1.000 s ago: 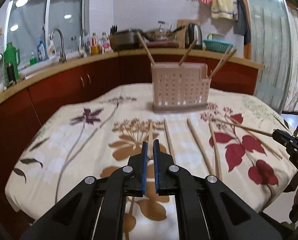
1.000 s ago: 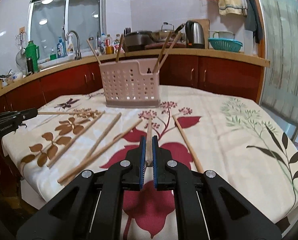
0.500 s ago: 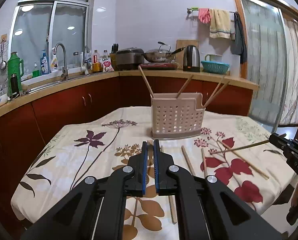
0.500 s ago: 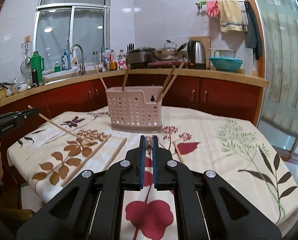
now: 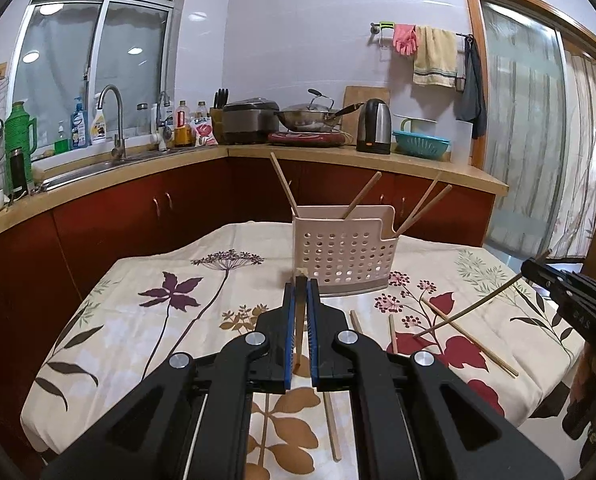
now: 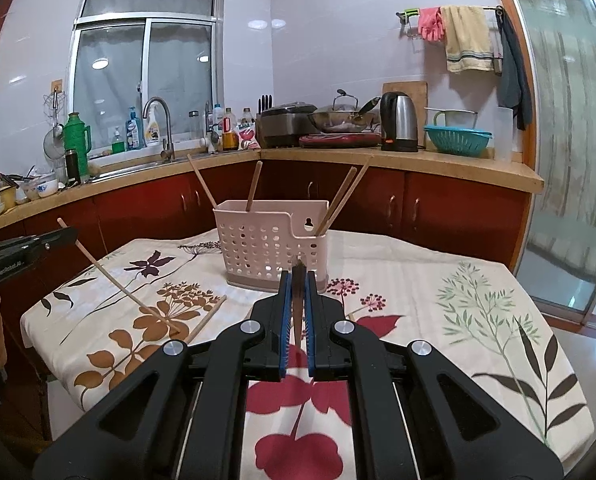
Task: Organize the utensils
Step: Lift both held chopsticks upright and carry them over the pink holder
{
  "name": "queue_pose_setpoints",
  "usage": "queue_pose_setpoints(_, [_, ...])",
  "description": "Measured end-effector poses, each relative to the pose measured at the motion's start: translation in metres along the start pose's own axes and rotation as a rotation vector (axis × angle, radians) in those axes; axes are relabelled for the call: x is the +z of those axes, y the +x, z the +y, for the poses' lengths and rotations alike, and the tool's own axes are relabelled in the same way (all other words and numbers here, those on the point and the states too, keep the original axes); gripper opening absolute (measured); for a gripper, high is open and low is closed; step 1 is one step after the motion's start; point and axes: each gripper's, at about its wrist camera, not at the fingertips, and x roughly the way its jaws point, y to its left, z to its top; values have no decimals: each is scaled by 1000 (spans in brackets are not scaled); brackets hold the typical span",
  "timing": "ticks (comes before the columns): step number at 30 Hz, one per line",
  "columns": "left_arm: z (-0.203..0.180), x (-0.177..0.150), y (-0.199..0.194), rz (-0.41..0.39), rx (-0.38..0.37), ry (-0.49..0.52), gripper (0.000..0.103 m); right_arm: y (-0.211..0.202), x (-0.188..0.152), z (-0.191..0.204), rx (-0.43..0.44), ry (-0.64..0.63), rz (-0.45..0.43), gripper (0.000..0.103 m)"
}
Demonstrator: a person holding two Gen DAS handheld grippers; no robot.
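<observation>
Left tongs (image 5: 301, 280) pinch chopstick (image 6: 109, 276), lifted off surface (image 5: 145, 320), in front of pink basket (image 5: 346, 254); loose chopsticks (image 5: 470, 330) lie near basket front; right tongs (image 6: 298, 276) pinch another chopstick (image 5: 470, 310), also before basket

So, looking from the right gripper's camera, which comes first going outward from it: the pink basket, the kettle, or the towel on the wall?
From the right gripper:
1. Pink basket, on the table just ahead.
2. Kettle, on the counter behind, to the right.
3. Towel, hanging on the wall rail above the counter.
</observation>
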Motion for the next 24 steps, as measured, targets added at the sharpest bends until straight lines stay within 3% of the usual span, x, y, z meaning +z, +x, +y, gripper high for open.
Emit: queue_pose_setpoints(24, [1, 51, 27, -101, -55, -1, 6, 35, 43, -8, 45, 12, -71, 7])
